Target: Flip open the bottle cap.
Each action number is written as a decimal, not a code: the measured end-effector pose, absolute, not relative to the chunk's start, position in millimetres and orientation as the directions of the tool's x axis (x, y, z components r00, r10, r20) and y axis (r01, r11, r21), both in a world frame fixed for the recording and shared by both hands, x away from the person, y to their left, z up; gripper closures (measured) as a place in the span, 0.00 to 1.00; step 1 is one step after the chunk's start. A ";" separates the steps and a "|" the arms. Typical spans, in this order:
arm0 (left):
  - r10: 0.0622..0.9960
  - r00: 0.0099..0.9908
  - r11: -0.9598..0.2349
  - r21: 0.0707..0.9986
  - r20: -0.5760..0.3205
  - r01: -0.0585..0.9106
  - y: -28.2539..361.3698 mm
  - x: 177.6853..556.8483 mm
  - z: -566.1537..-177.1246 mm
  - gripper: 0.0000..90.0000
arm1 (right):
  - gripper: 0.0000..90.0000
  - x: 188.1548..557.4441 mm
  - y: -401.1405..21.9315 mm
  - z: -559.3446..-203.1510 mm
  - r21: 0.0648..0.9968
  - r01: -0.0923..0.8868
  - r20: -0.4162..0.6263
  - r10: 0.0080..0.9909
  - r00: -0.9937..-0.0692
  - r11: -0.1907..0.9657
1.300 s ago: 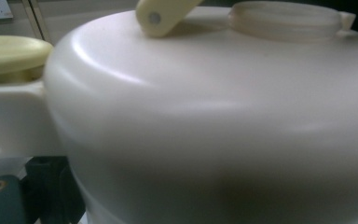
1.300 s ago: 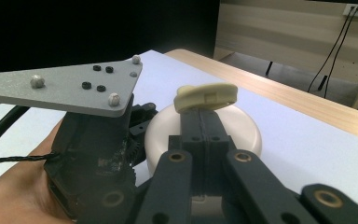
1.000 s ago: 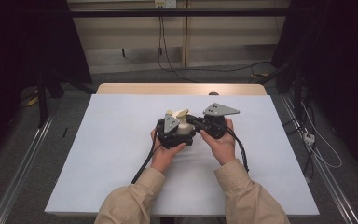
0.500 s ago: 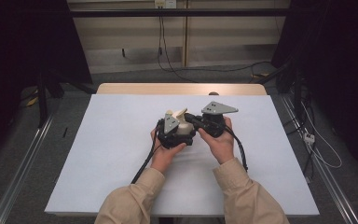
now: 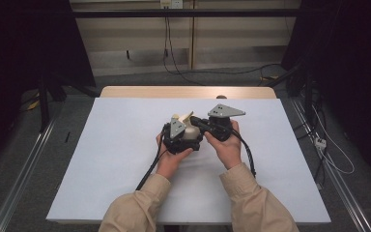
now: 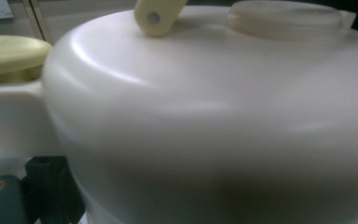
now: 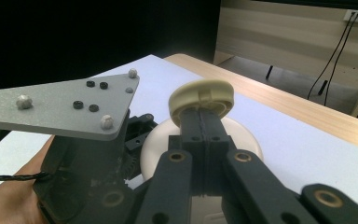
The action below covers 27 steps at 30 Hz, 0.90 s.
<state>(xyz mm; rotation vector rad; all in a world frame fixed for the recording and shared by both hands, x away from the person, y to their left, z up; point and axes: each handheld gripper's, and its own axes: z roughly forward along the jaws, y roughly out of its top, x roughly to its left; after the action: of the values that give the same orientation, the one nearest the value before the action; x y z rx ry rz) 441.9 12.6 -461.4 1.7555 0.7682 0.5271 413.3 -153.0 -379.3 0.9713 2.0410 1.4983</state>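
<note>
Currently the white plastic kettle [image 5: 189, 131] sits near the centre of the white table [image 5: 101, 159], between the two hands. The left gripper [image 5: 178, 135] is up against it from about 8 o'clock; in the left gripper view the kettle's rounded wall [image 6: 205, 121] sits right at the lens, with a cream hinge tab [image 6: 154, 16] at 11 o'clock and a cream knob [image 6: 9, 53] at 9 o'clock. The left jaws are out of sight, so whether they grip or merely rest against the body cannot be told.

The right gripper [image 7: 200, 119] comes in from 3 o'clock. Its jaws stand pressed together, their tips against a raised rib on the cream round lid [image 7: 203, 100]. Whether the rib is actually pinched is unclear.

Judgement: the step is opening or lifting the lid while the body is braced. To do it well, the left hand keeps the kettle from rotating or sliding, and the right pulls along the hinge's arc, not straight up. A thin pinch may slip, so slow, steady force suits.
</note>
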 end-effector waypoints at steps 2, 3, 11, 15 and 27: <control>0.723 0.691 -0.195 0.952 -0.025 0.238 12.6 441.8 -461.4 0.06 | 1.00 414.1 -152.7 -379.8 0.942 0.287 0.064 0.748 -0.661 0.172; 0.722 0.691 -0.195 0.952 -0.025 0.238 12.7 441.9 -461.4 0.06 | 1.00 414.7 -152.5 -380.0 0.940 0.291 0.064 0.749 -0.659 0.175; 0.723 0.690 -0.195 0.952 -0.023 0.237 12.4 441.7 -461.4 0.06 | 1.00 416.6 -150.6 -379.0 0.944 0.281 0.060 0.746 -0.663 0.173; 0.723 0.690 -0.196 0.952 -0.023 0.237 12.3 441.7 -461.4 0.06 | 1.00 417.3 -151.1 -379.2 0.945 0.278 0.060 0.747 -0.662 0.170; 0.725 0.688 -0.190 0.953 -0.027 0.237 11.7 441.5 -461.5 0.06 | 1.00 419.3 -148.1 -377.1 0.949 0.264 0.051 0.745 -0.665 0.171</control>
<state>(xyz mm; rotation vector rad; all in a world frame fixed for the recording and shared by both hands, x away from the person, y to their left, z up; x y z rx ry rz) 441.5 11.7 -461.5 1.7503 0.7723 0.5284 419.3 -148.1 -377.1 0.9522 2.0253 1.5037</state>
